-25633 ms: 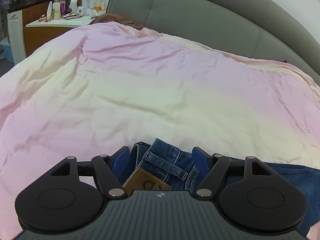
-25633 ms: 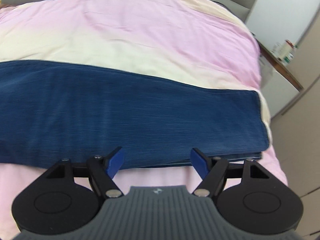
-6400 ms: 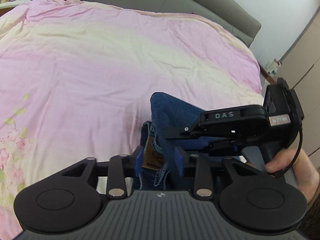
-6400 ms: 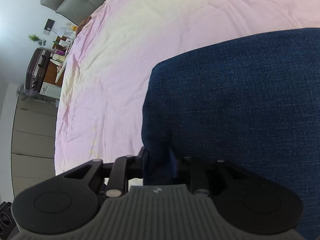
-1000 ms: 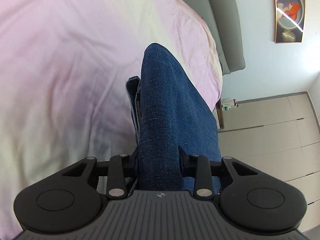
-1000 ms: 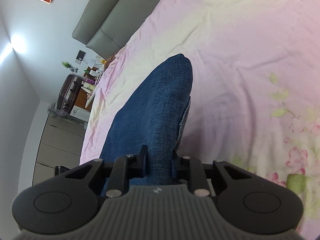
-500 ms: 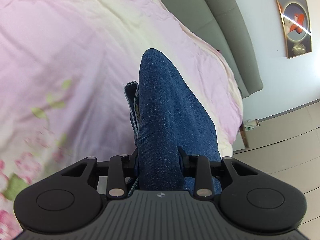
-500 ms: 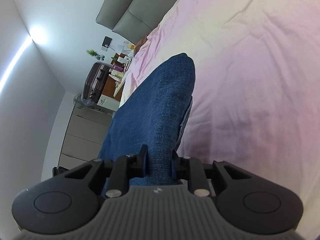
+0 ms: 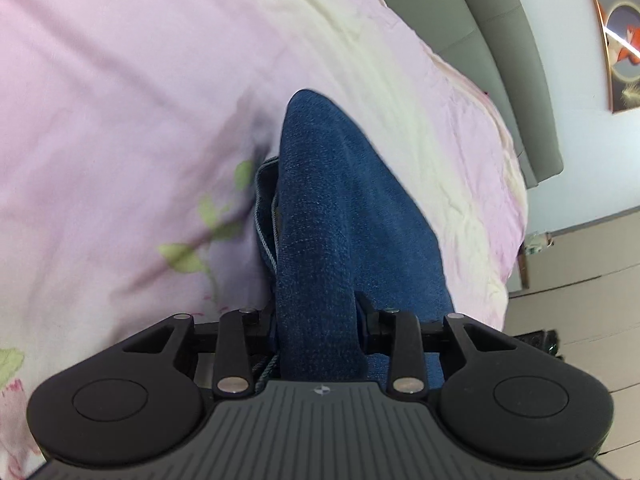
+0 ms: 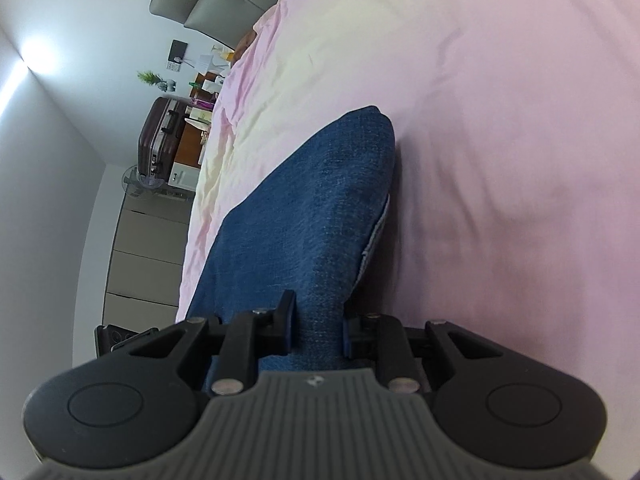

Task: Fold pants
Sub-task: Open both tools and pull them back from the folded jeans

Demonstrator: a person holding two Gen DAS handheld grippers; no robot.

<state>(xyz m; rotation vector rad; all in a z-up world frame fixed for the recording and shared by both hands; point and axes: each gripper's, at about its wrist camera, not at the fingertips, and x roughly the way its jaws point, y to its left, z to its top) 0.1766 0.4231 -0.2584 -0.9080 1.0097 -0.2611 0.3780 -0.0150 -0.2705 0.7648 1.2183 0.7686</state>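
Observation:
The folded blue jeans (image 9: pixel 320 216) hang as a thick bundle over the pink bedspread (image 9: pixel 120 100). My left gripper (image 9: pixel 318 320) is shut on one end of the bundle, with a lighter inner edge showing at its left side. My right gripper (image 10: pixel 316 328) is shut on the other end of the jeans (image 10: pixel 320 208). In the right wrist view the fold bulges forward over the bedspread (image 10: pixel 500 120). Both sets of fingertips are mostly buried in denim.
A grey padded headboard (image 9: pixel 500 40) runs along the bed's far side. Beige cabinets (image 9: pixel 580 264) stand past the bed's edge. In the right wrist view a maroon suitcase (image 10: pixel 160 136) and a cluttered desk (image 10: pixel 200 92) stand beside the bed.
Both grippers keep their hold on the jeans. The bundle has come lower and closer to the bedspread, and both views have tilted slightly.

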